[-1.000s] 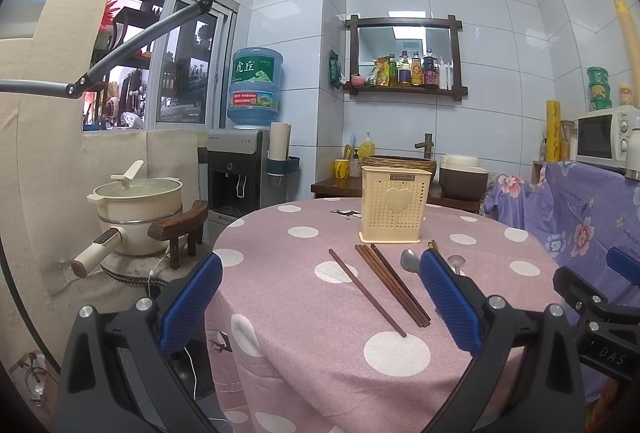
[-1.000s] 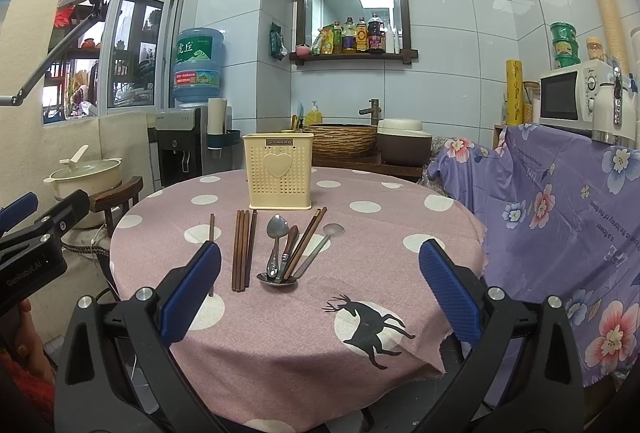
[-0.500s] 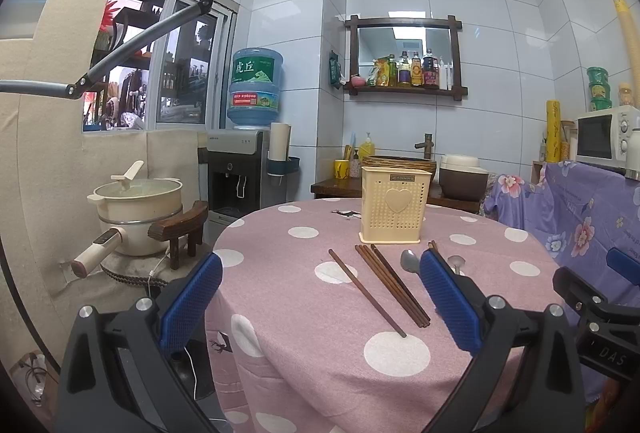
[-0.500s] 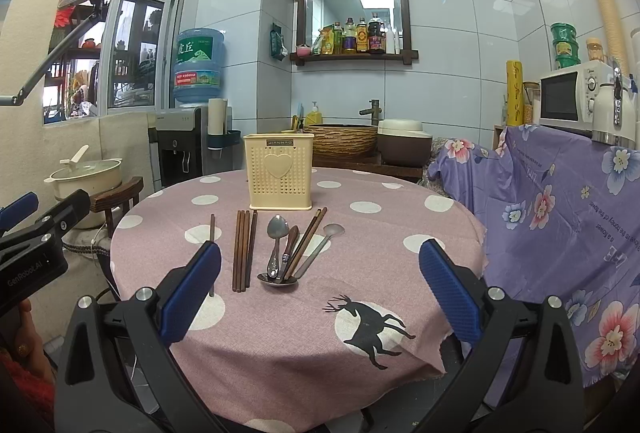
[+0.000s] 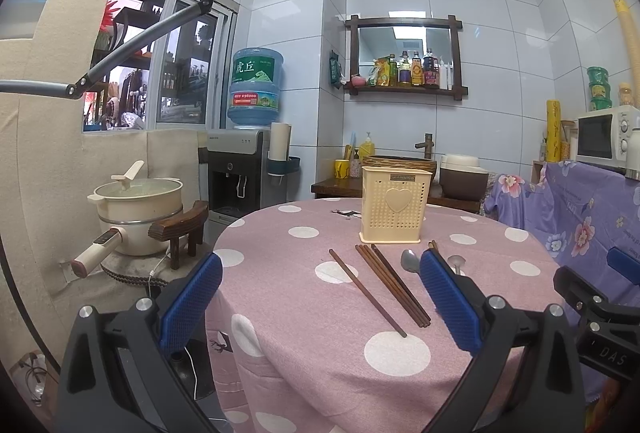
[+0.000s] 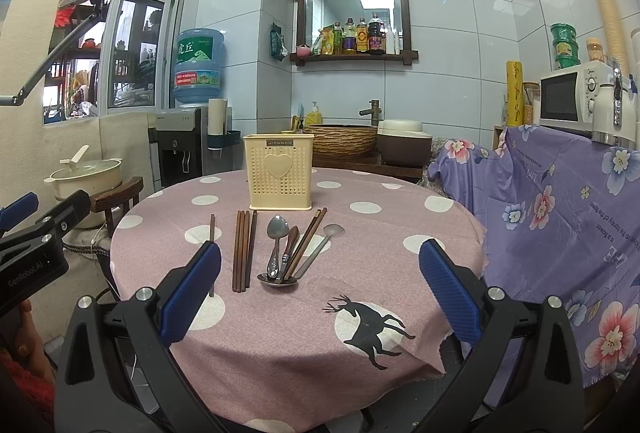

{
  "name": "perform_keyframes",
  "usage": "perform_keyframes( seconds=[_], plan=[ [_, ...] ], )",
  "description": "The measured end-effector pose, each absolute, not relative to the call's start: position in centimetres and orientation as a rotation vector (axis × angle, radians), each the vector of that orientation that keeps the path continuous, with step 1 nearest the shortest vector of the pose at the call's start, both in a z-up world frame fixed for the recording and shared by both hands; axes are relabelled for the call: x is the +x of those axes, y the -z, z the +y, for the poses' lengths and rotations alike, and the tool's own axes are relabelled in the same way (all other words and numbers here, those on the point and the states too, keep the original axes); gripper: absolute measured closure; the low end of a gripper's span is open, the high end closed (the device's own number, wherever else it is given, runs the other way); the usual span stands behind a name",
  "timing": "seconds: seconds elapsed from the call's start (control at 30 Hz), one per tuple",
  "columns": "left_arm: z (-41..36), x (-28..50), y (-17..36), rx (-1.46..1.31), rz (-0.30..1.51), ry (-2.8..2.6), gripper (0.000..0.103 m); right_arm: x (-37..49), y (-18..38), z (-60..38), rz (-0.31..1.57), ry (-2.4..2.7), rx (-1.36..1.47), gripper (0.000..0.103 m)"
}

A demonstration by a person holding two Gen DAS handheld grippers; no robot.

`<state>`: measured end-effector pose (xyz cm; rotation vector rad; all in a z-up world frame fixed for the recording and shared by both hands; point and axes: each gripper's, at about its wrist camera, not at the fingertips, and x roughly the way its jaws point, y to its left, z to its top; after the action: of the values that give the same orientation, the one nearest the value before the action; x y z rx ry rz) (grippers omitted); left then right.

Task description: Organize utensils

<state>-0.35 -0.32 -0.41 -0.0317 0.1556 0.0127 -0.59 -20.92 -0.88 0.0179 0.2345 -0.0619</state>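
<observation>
A home kitchen — small and tiled.
Microwave [image 6: 568, 99], water dispenser [image 5: 236, 169], sauce-bottle shelf [image 6: 354, 55] — white wall tiles.

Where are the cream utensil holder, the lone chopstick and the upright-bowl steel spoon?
utensil holder [image 6: 278, 173]: right wrist view, heart on its front wall.
lone chopstick [image 5: 366, 291]: left wrist view, mid-shaft.
steel spoon [image 6: 277, 226]: right wrist view, its bowl.

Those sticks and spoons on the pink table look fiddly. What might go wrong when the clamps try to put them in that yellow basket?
The spoons and brown chopsticks in the crossed pile overlap, so lifting one may drag others. The bundle of dark wooden chopsticks lies flat and close together, so the open right gripper might pinch several or slip. The tall cream perforated holder looks light and could tip if bumped.
</observation>
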Motion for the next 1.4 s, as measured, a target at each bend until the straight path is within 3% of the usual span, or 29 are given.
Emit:
perform_keyframes(
  seconds=[1.07, 1.4],
  plan=[
    [-0.1, 0.3, 0.9, -0.034, 0.177, -0.007, 0.005, -0.1, 1.2, -20.8, 0.254, 0.061, 0.019, 0.005],
    [0.6, 8.7, 3.0, -0.041, 0.475, 0.032, 0.005, 7.8, 3.5, -21.8, 0.491, -0.001, 0.028, 0.005]
  ],
)
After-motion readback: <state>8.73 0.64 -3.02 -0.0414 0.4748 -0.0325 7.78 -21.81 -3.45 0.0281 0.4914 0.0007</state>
